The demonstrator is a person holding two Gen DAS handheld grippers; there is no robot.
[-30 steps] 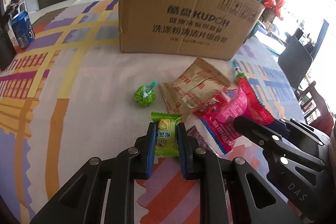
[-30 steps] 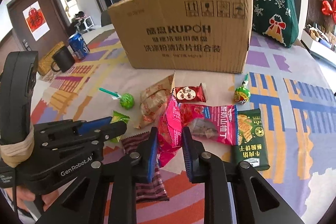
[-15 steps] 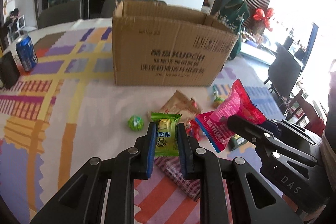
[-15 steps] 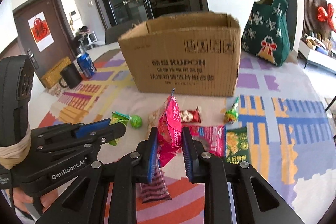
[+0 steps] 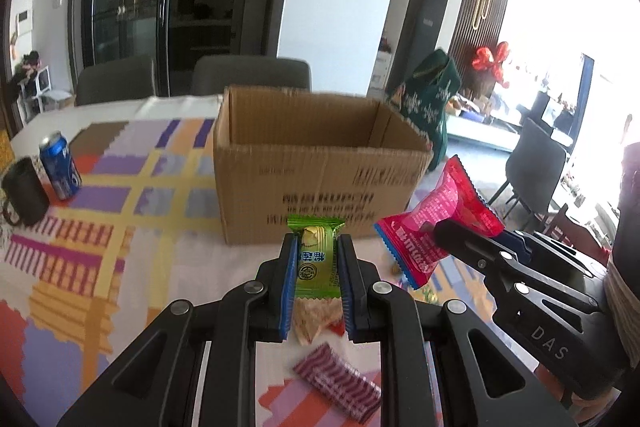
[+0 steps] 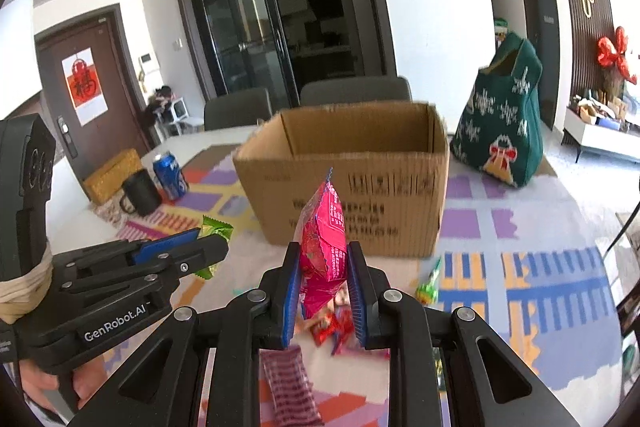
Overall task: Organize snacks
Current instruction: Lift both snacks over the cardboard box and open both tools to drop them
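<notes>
My left gripper (image 5: 316, 269) is shut tight on a small green snack pack (image 5: 315, 255). My right gripper (image 6: 323, 281) is squeezed shut on a pink snack bag (image 6: 323, 243), which it holds only by the low edge. Both snacks are up in the air, on the near side of the open cardboard box (image 5: 320, 163), which sits far across the tabletop (image 5: 120, 247).

I think the next job is to drop both snacks into the box. Here is what could go wrong. The pink bag is tall and floppy, so it could bump the near wall of the box and slip out. My two grippers are close beside each other, so they might knock together over the box. If I let go too soon, a snack lands back with the loose snacks (image 6: 332, 327) on the tabletop below.
</notes>
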